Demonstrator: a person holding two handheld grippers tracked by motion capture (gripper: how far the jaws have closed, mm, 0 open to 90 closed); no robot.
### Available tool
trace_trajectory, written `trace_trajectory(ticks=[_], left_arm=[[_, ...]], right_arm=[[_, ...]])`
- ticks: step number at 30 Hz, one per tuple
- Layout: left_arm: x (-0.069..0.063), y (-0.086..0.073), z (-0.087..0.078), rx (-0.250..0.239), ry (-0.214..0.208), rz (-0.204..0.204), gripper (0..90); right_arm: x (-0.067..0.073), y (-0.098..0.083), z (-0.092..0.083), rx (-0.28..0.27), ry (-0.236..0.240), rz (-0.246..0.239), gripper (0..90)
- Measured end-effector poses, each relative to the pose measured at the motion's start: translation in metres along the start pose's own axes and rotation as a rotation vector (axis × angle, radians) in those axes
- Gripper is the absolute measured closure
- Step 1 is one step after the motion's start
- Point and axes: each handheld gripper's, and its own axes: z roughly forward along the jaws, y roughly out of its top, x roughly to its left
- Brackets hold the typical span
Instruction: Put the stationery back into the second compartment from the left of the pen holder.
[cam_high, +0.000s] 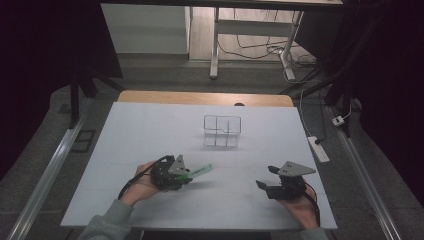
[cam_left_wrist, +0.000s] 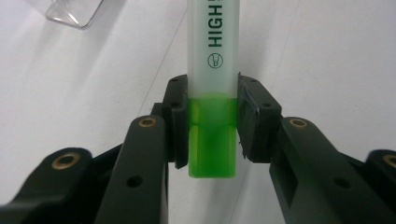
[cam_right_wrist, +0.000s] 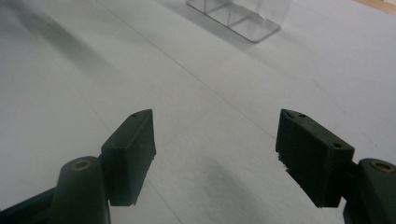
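One green translucent plastic highlighter (cam_left_wrist: 212, 93) clamped in left gripper (cam_high: 183, 176); clear acrylic compartment organiser (cam_high: 222, 131) w/o contents; right gripper (cam_right_wrist: 215, 158) jaws wide, nothing between.

One green translucent plastic highlighter pen (cam_left_wrist: 213, 88), one clear acrylic compartmented organiser (cam_high: 222, 131), two black two-jaw grippers, left (cam_high: 186, 176) and right (cam_high: 264, 177), on one white table (cam_high: 150, 130).
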Motion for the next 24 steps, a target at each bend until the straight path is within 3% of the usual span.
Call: trace_trajectory(ticks=[4, 14, 24], left_arm=[[0.000, 0.002, 0.001, 0.002, 0.009, -0.005, 66.4], [-0.011, 0.016, 0.016, 0.030, -0.002, 0.041, 66.5], [-0.015, 0.022, 0.022, 0.037, -0.012, 0.059, 66.4]], right_arm=[[0.006, 0.004, 0.001, -0.009, 0.012, -0.016, 27.7], [0.020, 0.012, 0.001, -0.045, 0.019, -0.048, 29.2], [0.031, 0.028, 0.008, -0.033, 0.071, -0.072, 31.2]])
